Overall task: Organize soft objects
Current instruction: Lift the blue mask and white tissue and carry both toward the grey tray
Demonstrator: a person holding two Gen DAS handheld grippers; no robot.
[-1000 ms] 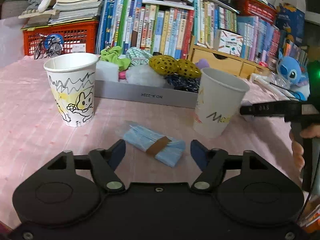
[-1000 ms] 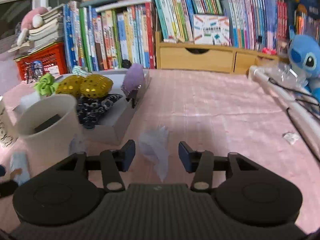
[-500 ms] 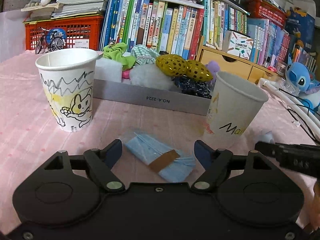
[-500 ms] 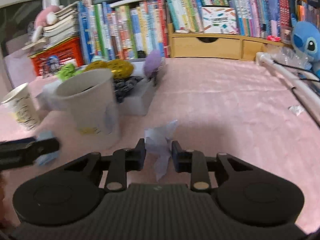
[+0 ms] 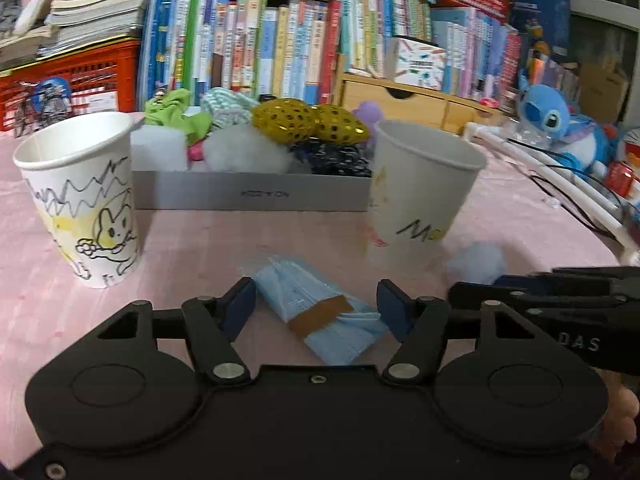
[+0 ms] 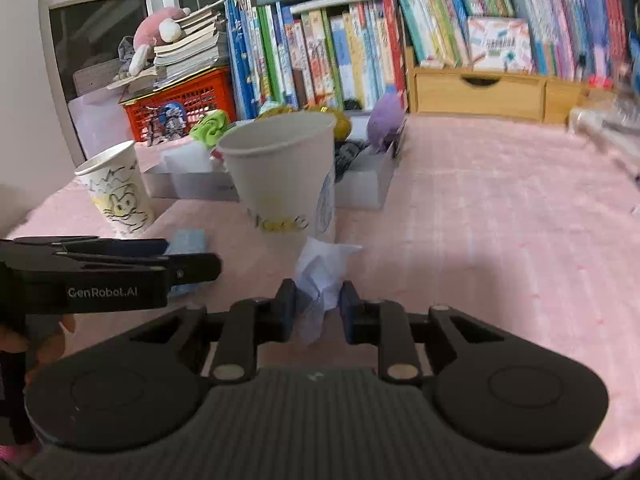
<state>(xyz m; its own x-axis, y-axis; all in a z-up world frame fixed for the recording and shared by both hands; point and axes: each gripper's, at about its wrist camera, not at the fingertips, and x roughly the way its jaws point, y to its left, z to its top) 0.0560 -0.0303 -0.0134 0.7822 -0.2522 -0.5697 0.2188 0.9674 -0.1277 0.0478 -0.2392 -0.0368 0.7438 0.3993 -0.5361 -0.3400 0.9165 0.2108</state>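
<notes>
A blue mask pack (image 5: pixel 316 312) with a brown band lies flat on the pink cloth between the blue pads of my left gripper (image 5: pixel 316 307). Those jaws are closing, and the pads stand just clear of the pack. My right gripper (image 6: pixel 318 308) is shut on a white fluffy tuft (image 6: pixel 324 272), held low just in front of the plain paper cup (image 6: pixel 284 176). In the left wrist view the tuft (image 5: pixel 476 260) shows to the right of that cup (image 5: pixel 420 192). A cup with a rabbit drawing (image 5: pixel 80 200) stands on the left.
Behind the cups, a grey box (image 5: pixel 248 196) holds several soft items. Further back are rows of books (image 5: pixel 280 40), a red crate (image 5: pixel 80 76) and wooden drawers (image 5: pixel 400 96). A blue plush toy (image 5: pixel 552 120) and white tubing with cables (image 5: pixel 560 176) lie on the right.
The right gripper shut on the white tuft and carried it left, up to the plain cup. The left gripper's jaws narrowed around the blue pack.
</notes>
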